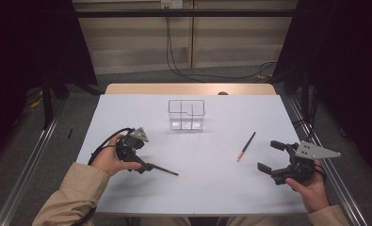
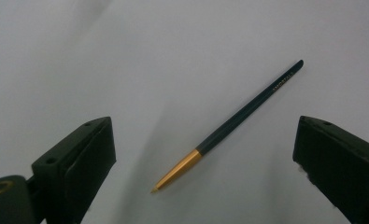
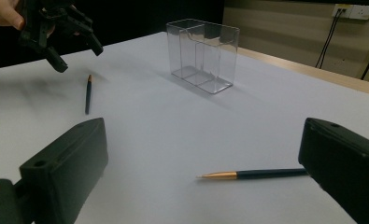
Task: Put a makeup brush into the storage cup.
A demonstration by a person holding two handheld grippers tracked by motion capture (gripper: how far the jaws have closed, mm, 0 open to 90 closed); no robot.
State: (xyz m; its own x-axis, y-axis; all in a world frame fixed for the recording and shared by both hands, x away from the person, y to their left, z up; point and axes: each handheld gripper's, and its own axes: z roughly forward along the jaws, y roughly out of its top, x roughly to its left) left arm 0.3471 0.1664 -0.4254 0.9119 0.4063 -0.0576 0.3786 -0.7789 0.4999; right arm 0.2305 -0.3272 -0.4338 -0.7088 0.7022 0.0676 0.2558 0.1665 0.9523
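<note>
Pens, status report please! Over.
Left gripper open over one pen. Right gripper open, other pen near it. Nothing in the way.

The pen is showing a matt dark barrel and a shiny brass-coloured metal tip; the clear organiser box is looking like glossy plastic; the table is appearing matt, smooth.
</note>
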